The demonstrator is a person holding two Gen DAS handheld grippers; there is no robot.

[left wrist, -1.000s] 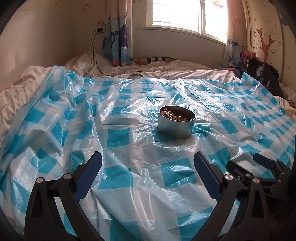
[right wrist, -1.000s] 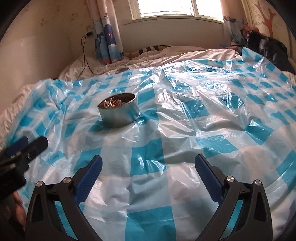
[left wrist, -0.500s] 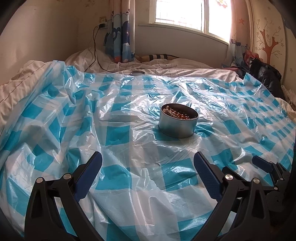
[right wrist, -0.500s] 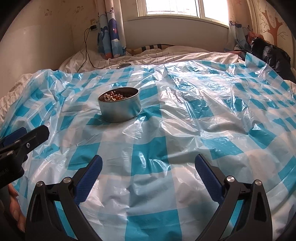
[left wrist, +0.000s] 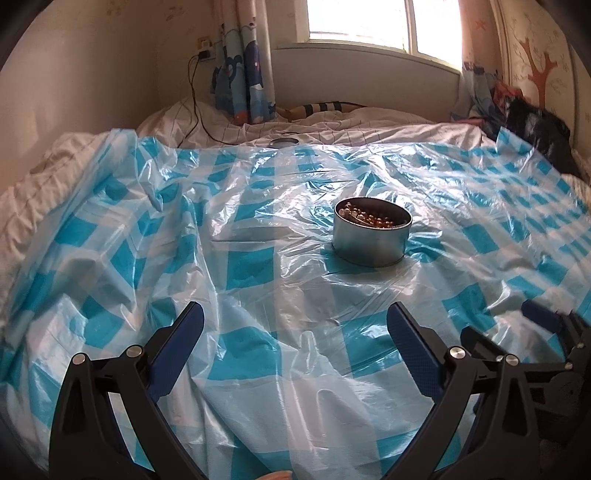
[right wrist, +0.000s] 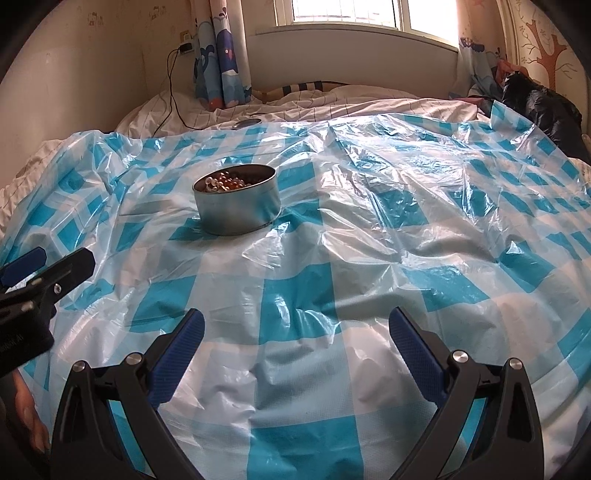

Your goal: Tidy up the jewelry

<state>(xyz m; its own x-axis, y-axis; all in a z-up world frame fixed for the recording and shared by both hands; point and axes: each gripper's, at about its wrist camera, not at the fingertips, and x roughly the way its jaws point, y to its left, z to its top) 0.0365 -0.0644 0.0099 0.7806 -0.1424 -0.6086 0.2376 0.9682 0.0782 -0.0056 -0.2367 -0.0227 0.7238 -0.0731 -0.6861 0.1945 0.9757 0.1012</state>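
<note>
Nearest in the left wrist view: left gripper (left wrist: 294, 325), jaws spread wide, nothing between the 2 blue-padded fingers (left wrist: 184, 334). Both hover over a blue-and-white checked plastic sheet (left wrist: 243, 266), crinkled and glossy, draped across a bed.

Right wrist view, same posture: right gripper (right wrist: 296, 326), jaws wide apart, holding nothing. The left gripper shows at this view's left edge; likewise the right gripper's tip shows at the right edge of the left view. The 2 tools sit side by side, apart from each other.

Further out, well apart from both grippers: 1 round metal tin (left wrist: 372, 237), upright on the sheet, lid off. Inside, beaded jewelry (left wrist: 369, 218), amber and pale beads heaped together; whether it is 1 strand or several I cannot tell. In the right view the tin (right wrist: 236, 210) sits ahead and left of the gripper's line; in the left view, ahead and slightly right.

Beyond the sheet's far edge: a small round metal disc (left wrist: 283, 141) on the white bedding (left wrist: 369, 127), possibly the tin's lid. Then a patterned curtain (left wrist: 242, 74) and a black charger cable (left wrist: 192, 96) trailing down the wall. Bright window (left wrist: 369, 22) at back.
</note>
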